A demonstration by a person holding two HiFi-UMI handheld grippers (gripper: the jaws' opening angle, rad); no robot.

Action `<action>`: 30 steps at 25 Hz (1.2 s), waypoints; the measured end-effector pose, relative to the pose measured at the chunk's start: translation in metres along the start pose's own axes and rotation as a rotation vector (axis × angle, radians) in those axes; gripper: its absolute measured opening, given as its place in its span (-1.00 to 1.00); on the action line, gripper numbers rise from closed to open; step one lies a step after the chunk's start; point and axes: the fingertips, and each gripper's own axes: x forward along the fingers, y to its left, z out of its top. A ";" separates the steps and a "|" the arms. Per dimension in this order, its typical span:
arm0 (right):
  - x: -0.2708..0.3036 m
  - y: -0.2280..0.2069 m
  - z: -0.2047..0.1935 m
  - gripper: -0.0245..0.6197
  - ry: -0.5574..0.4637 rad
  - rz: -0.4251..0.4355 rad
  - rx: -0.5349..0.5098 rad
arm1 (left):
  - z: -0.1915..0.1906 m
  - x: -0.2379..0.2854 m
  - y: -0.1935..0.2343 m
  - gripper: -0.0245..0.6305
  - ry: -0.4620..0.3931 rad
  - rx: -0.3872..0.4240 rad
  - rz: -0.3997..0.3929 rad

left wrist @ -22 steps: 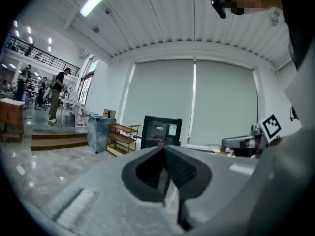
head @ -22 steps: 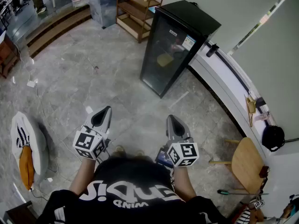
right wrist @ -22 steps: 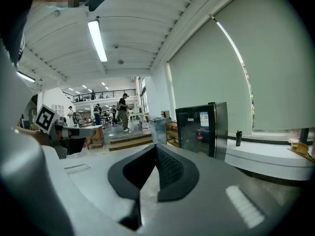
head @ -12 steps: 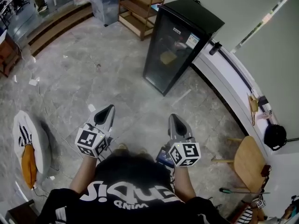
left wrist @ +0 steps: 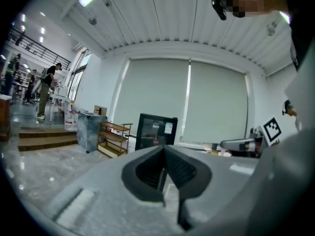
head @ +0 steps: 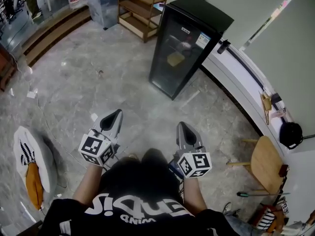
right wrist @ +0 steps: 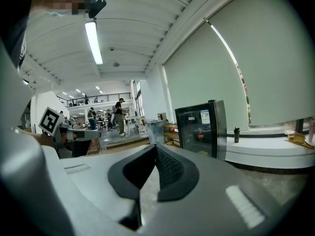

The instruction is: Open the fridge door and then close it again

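Left hand-held gripper [head: 115,114] and right hand-held gripper [head: 181,126] both clenched, empty; fridge [head: 203,13] stands well ahead across the floor [head: 88,87], door [head: 173,55] closed, risk: clenched jaws reaching it could skid off the door edge.

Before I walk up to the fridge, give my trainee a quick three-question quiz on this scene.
1. Which stands left of the black fridge in the head view? A: wooden shelf unit; B: sofa; C: sink.
2. True or false: the fridge door stands open.
3. Fill in: the jaws of the left hand-held gripper and right hand-held gripper are both ____, with nothing between them.
Key: 1 A; 2 false; 3 shut.
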 end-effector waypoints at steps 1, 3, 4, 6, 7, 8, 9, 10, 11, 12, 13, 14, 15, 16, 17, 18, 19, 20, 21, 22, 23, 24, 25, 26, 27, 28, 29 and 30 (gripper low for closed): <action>0.002 0.003 0.000 -0.93 -0.002 -0.005 -0.001 | -0.001 0.000 0.003 -0.92 0.001 0.001 -0.006; 0.006 0.008 0.000 -0.93 -0.003 -0.012 -0.004 | -0.003 0.000 0.007 -0.92 0.006 0.000 -0.018; 0.008 0.009 0.001 -0.93 -0.004 -0.015 -0.005 | -0.004 0.001 0.009 -0.92 0.009 -0.002 -0.023; 0.015 0.010 0.001 -0.93 -0.004 -0.021 -0.009 | -0.005 0.003 0.015 -0.92 0.007 -0.015 -0.034; 0.018 0.009 0.001 -0.93 -0.004 -0.025 -0.012 | -0.005 0.005 0.018 -0.92 0.002 -0.025 -0.041; 0.022 0.008 0.001 -0.93 -0.003 -0.029 -0.015 | -0.004 0.008 0.021 -0.92 -0.003 -0.030 -0.048; 0.026 0.005 0.002 -0.93 -0.003 -0.034 -0.017 | -0.002 0.012 0.023 -0.92 -0.006 -0.030 -0.053; 0.031 0.002 0.002 -0.93 -0.003 -0.038 -0.018 | -0.001 0.017 0.026 -0.92 -0.008 -0.027 -0.057; 0.037 -0.001 0.003 -0.93 -0.002 -0.042 -0.017 | 0.001 0.022 0.029 -0.92 -0.009 -0.023 -0.060; 0.043 -0.004 0.003 -0.93 0.000 -0.045 -0.016 | 0.002 0.027 0.032 -0.92 -0.010 -0.023 -0.061; 0.049 -0.007 0.004 -0.93 0.001 -0.046 -0.014 | 0.004 0.032 0.036 -0.92 -0.012 -0.023 -0.061; 0.056 -0.009 0.004 -0.93 0.002 -0.047 -0.013 | 0.005 0.037 0.041 -0.92 -0.014 -0.024 -0.061; 0.063 -0.011 0.005 -0.93 0.002 -0.047 -0.013 | 0.007 0.042 0.046 -0.92 -0.015 -0.022 -0.062; 0.070 -0.013 0.007 -0.93 0.002 -0.046 -0.014 | 0.008 0.047 0.050 -0.92 -0.016 -0.020 -0.063; 0.077 -0.014 0.008 -0.93 0.002 -0.046 -0.015 | 0.009 0.052 0.055 -0.92 -0.016 -0.017 -0.064; 0.084 -0.016 0.009 -0.93 0.002 -0.046 -0.016 | 0.010 0.058 0.059 -0.92 -0.017 -0.015 -0.067; 0.091 -0.018 0.010 -0.93 0.003 -0.046 -0.019 | 0.012 0.064 0.063 -0.92 -0.018 -0.014 -0.070; 0.098 -0.021 0.011 -0.93 0.006 -0.046 -0.022 | 0.013 0.071 0.067 -0.92 -0.020 -0.015 -0.073; 0.104 -0.025 0.012 -0.93 0.009 -0.046 -0.025 | 0.013 0.079 0.069 -0.92 -0.021 -0.016 -0.077; 0.111 -0.029 0.014 -0.93 0.012 -0.048 -0.028 | 0.014 0.087 0.072 -0.92 -0.020 -0.017 -0.080; 0.118 -0.035 0.016 -0.93 0.013 -0.050 -0.028 | 0.015 0.096 0.074 -0.92 -0.020 -0.019 -0.083; 0.126 -0.041 0.018 -0.93 0.012 -0.052 -0.028 | 0.016 0.105 0.078 -0.92 -0.020 -0.021 -0.084; 0.135 -0.047 0.021 -0.93 0.011 -0.054 -0.029 | 0.018 0.115 0.082 -0.92 -0.022 -0.023 -0.086; 0.144 -0.053 0.024 -0.93 0.010 -0.056 -0.030 | 0.020 0.124 0.086 -0.92 -0.025 -0.025 -0.086; 0.152 -0.058 0.026 -0.93 0.010 -0.056 -0.032 | 0.022 0.134 0.091 -0.92 -0.027 -0.027 -0.086; 0.161 -0.064 0.029 -0.93 0.012 -0.056 -0.033 | 0.024 0.143 0.095 -0.92 -0.028 -0.029 -0.086; 0.169 -0.070 0.031 -0.93 0.013 -0.055 -0.032 | 0.026 0.152 0.100 -0.92 -0.028 -0.030 -0.086; 0.178 -0.076 0.033 -0.93 0.016 -0.055 -0.031 | 0.028 0.162 0.104 -0.92 -0.027 -0.031 -0.085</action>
